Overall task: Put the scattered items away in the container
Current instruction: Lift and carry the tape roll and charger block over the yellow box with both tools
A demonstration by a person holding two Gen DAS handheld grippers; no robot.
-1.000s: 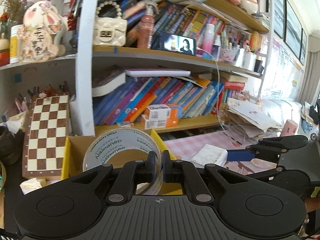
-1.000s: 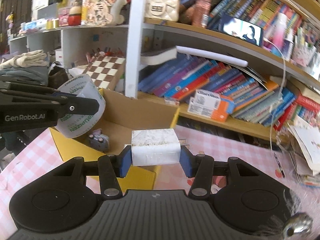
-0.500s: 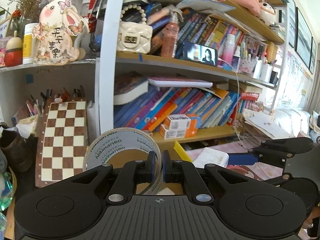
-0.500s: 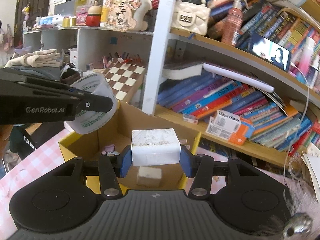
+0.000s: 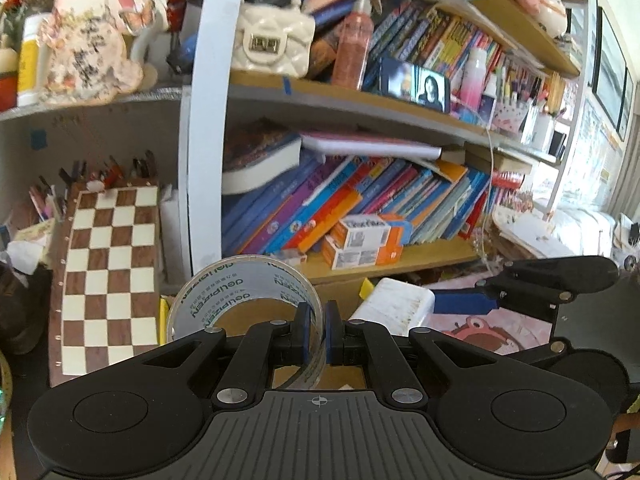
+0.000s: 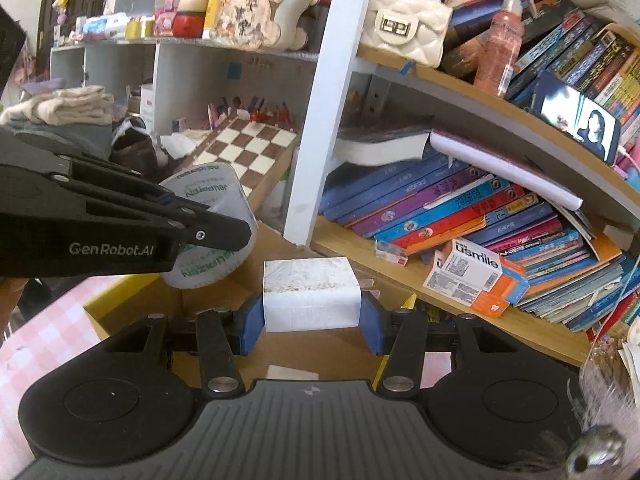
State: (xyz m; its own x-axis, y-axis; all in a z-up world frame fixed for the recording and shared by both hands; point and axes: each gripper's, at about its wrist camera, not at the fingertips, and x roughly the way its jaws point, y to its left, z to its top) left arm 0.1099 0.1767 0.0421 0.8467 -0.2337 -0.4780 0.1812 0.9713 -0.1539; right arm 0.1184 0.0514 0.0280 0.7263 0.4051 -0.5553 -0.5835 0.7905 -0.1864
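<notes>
Left gripper (image 5: 316,334): jaws pinched on the wall of a tape roll (image 5: 240,292). Right gripper (image 6: 311,322): jaws clamped across a white block (image 6: 310,294). Both are held in the air over the open cardboard box (image 6: 280,344) at the tabletop's shelf-side edge. One small pale item (image 6: 292,372) lies inside; release of both remains.
</notes>
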